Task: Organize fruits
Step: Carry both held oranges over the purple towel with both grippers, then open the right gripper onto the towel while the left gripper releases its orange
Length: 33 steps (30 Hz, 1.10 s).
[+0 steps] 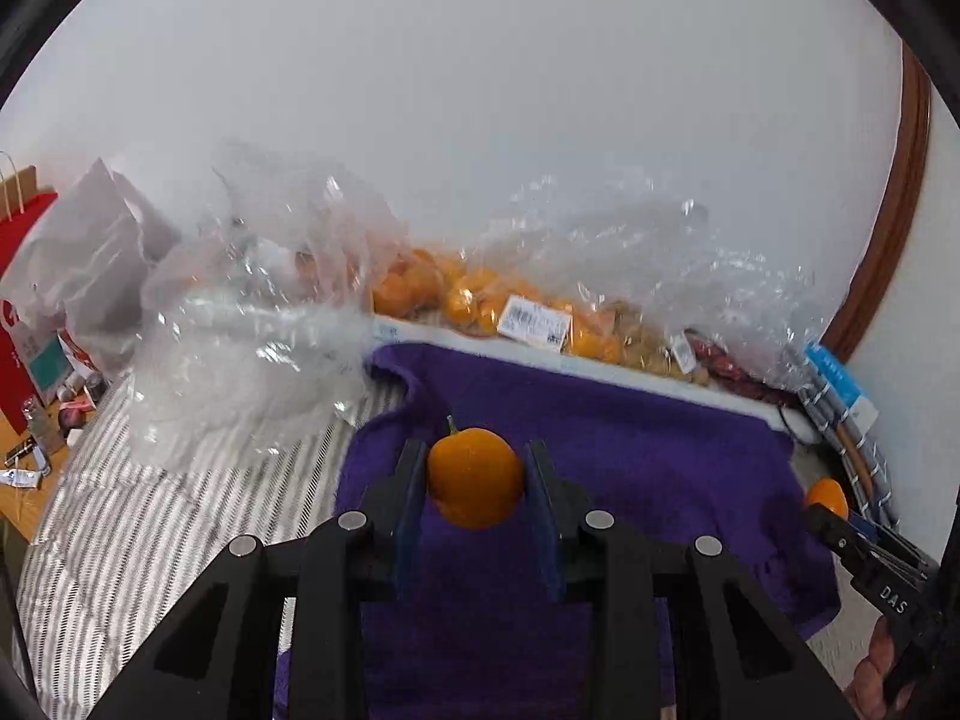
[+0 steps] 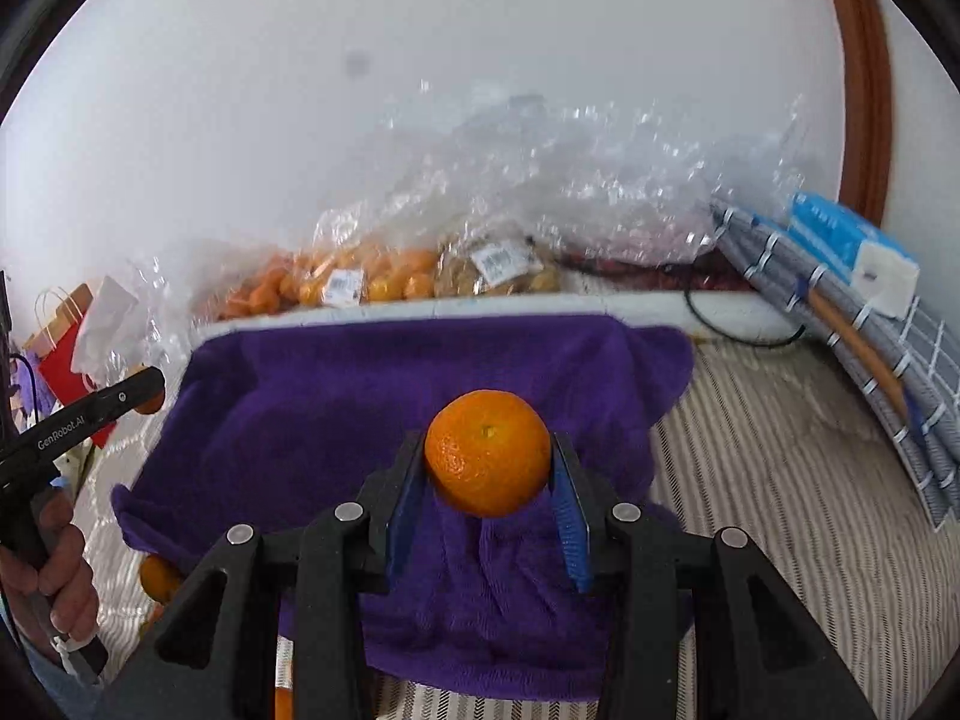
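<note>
One orange [image 1: 475, 477] sits at the frame centre in the left claw [image 1: 477, 480], another orange [image 2: 487, 453] in the right claw [image 2: 489, 462], both above the purple towel [image 2: 336, 396]. Better to lower them slowly and release gently, so they will not roll.

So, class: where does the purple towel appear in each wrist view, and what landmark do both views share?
Left wrist: purple towel fills the lower centre, behind and under the left gripper and its orange.
Right wrist: towel spreads across the centre, behind the right gripper.
Shared landmark: bagged oranges by the wall.
</note>
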### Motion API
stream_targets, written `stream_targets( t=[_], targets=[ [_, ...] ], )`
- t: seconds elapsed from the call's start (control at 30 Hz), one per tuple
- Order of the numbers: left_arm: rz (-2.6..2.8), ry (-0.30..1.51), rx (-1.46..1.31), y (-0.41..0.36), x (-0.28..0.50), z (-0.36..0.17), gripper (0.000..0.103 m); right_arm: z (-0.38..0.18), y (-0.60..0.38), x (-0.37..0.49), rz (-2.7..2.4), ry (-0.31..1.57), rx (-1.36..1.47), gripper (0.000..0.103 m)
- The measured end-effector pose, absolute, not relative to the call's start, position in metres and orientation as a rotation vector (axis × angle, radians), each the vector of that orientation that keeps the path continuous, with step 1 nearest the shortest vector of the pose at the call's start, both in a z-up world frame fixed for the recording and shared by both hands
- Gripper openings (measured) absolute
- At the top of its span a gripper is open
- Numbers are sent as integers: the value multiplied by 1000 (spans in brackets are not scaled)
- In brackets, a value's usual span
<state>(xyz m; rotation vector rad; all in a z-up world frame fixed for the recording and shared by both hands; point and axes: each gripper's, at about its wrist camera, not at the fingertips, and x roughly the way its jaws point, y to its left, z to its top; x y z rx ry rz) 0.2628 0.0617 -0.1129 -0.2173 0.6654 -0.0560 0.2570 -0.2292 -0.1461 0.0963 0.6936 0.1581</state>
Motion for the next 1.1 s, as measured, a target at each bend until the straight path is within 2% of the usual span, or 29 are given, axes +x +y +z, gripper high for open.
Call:
stream_targets(
  t=[0.47, 0.83, 0.87, 0.93, 0.97, 1.0, 1.1],
  targets=[
    [-77, 732, -138, 48, 272, -131, 31, -182, -217, 269, 182, 814, 74, 40],
    [-72, 779, -123, 44, 281, -142, 31, -187, -221, 268, 162, 813, 73, 42],
    [-71, 778, -118, 44, 281, -142, 31, -186, -221, 267, 166, 812, 78, 44],
    [-69, 781, -108, 42, 282, -143, 31, -185, -223, 266, 173, 811, 101, 64],
    [-68, 782, -104, 42, 282, -145, 31, -184, -224, 266, 172, 810, 110, 68],
    [-68, 783, -102, 42, 282, -145, 31, -183, -226, 265, 169, 806, 123, 71],
    [-72, 793, -108, 43, 284, -148, 31, -177, -230, 260, 156, 772, 138, 72]
  ],
)
